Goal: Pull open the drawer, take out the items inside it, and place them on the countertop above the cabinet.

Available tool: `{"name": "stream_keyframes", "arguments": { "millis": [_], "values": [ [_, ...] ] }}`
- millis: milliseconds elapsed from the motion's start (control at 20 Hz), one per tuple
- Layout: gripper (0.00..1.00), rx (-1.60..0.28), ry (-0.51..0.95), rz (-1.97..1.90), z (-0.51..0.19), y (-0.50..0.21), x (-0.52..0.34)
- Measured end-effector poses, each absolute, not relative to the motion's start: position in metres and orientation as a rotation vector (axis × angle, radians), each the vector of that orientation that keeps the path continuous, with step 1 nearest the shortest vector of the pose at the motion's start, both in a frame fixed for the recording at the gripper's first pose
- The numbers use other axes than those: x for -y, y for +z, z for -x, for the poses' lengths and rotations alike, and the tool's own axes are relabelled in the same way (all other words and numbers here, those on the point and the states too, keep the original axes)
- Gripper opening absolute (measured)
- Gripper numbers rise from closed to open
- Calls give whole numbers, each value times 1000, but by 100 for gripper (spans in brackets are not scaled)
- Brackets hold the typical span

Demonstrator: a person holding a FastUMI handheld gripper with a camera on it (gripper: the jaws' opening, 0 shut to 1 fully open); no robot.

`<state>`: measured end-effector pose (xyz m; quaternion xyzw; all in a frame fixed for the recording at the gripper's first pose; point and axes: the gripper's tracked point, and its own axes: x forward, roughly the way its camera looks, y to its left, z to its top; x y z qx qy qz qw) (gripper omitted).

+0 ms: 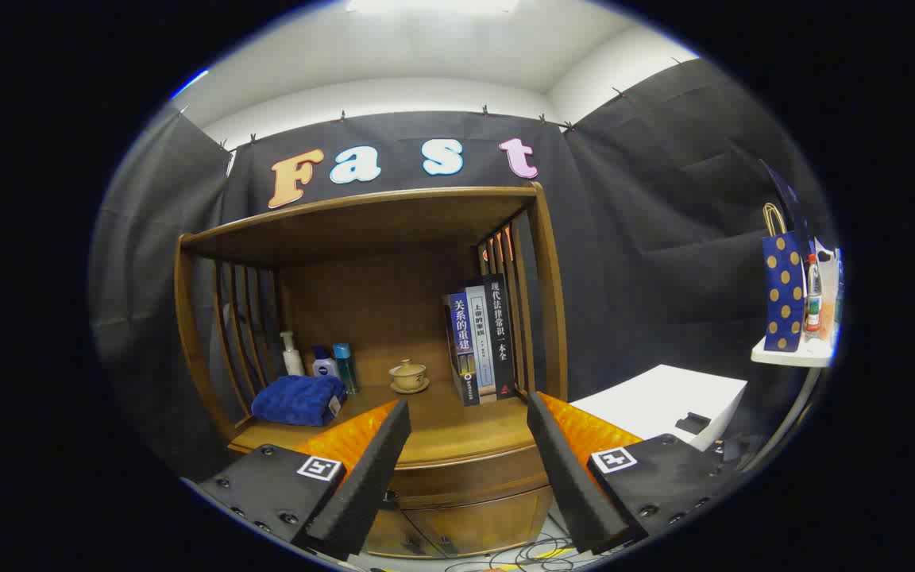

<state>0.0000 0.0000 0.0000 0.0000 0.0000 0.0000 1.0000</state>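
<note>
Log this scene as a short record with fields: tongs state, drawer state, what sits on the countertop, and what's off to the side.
tongs: open, fingers apart, holding nothing
drawer: shut, seen between the fingers, just below the countertop
countertop: wooden, beyond the fingers
on countertop: blue towel, pump bottle, two small bottles, lidded teacup on saucer, upright books
to the side: white box, dotted gift bag
task stage: drawer not yet opened

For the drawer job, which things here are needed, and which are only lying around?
Belong to the job:
- gripper, fingers open, holding nothing
- drawer, shut, between the fingers
- countertop above it

Just lying about:
- blue towel
- bottles behind it
- lidded cup on a saucer
- books
- spotted gift bag on the side shelf
- white box
</note>
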Motion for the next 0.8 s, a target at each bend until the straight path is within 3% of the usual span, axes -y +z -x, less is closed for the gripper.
{"name": "stream_keyframes", "arguments": {
  "millis": [800],
  "values": [
    [98, 28, 1, 4, -1, -5, -6]
  ]
}}
